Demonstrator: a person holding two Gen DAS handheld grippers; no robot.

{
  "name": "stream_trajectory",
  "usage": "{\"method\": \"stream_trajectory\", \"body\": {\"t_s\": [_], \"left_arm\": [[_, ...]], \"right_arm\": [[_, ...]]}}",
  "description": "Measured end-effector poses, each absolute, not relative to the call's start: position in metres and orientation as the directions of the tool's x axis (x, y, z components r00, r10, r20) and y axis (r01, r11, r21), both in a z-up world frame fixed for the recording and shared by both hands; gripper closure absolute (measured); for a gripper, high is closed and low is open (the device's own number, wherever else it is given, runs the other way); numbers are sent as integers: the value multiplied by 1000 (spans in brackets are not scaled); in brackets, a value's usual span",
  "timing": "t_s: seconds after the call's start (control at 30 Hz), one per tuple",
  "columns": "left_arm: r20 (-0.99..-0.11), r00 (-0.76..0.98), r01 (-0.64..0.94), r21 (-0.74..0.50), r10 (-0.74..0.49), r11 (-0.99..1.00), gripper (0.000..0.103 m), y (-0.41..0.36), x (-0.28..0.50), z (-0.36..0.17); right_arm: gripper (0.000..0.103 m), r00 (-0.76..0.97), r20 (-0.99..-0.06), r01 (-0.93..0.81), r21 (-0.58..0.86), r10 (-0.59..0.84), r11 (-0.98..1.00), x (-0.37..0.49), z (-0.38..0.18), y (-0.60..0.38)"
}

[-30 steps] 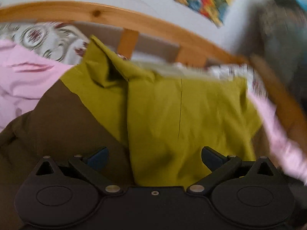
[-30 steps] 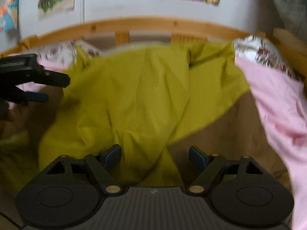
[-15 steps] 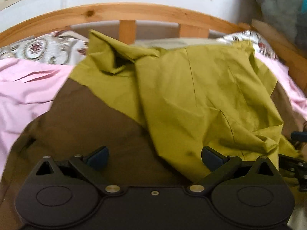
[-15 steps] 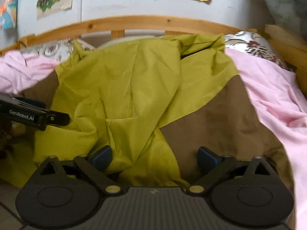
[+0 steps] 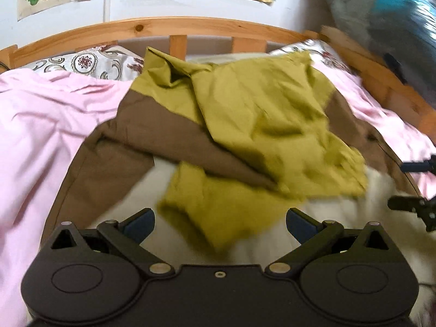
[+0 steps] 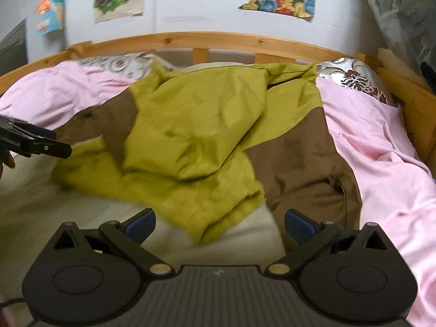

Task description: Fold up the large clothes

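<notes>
An olive-green and brown garment lies crumpled on the bed, its green part bunched over the brown part. It also shows in the right wrist view. My left gripper is open and empty, just short of the garment's near green edge. My right gripper is open and empty, its jaws wide apart either side of the near green corner. The left gripper's fingers show at the left edge of the right wrist view, and the right gripper's fingers show at the right edge of the left wrist view.
Pink bedding lies on both sides of the garment. A cream sheet is exposed in front. Patterned pillows lean against the wooden headboard rail. Posters hang on the white wall.
Both grippers have pulled back toward me from the garment. The green fabric has dropped and lies bunched on the bed, and the cream sheet now shows in front.
</notes>
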State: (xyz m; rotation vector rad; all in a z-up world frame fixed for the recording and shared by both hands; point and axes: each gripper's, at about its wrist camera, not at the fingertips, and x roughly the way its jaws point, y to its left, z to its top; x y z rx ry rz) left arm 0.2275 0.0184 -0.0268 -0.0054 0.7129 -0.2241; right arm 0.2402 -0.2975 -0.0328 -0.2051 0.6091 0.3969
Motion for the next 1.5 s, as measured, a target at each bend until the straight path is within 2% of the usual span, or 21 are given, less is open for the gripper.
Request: {"method": "stream_trajectory", "body": {"t_s": [0.17, 0.3, 0.47, 0.57, 0.7, 0.83, 1.03, 1.1, 1.27, 1.4, 1.5], "left_arm": [[-663, 713, 232, -82, -227, 969, 1, 9, 165, -30], [-689, 678, 298, -61, -256, 953, 1, 1, 127, -39], [-724, 636, 372, -14, -266, 928, 1, -8, 106, -55], [-740, 628, 390, 31, -241, 920, 1, -15, 108, -63], [-748, 615, 414, 38, -248, 909, 1, -15, 110, -65], [-769, 597, 450, 85, -229, 889, 1, -15, 106, -67], [-783, 596, 464, 158, -176, 871, 1, -18, 101, -70], [-788, 599, 463, 194, -144, 865, 1, -22, 103, -72], [-781, 612, 437, 205, -123, 876, 1, -22, 114, -66], [-767, 632, 382, 183, -112, 906, 1, -16, 128, -54], [-751, 654, 328, 173, -90, 929, 2, -8, 138, -47]], "right_arm": [[0, 677, -649, -534, -110, 346, 838, 187, -30, -295], [0, 633, -700, -626, -211, 331, 751, 140, -33, -287], [0, 588, -758, -704, -306, 283, 641, 97, -45, -273], [0, 605, -753, -709, -360, 260, 606, 87, -56, -259], [0, 585, -736, -731, -295, 341, 616, 83, -58, -246], [0, 562, -709, -722, -170, 426, 671, 89, -59, -238], [0, 619, -704, -684, -266, 348, 679, 99, -73, -230], [1, 642, -680, -659, -255, 353, 707, 100, -71, -234], [1, 691, -598, -557, -84, 405, 826, 118, -50, -263], [1, 672, -583, -492, 110, 457, 864, 143, -44, -287], [1, 675, -573, -463, 160, 464, 872, 148, -44, -295]]}}
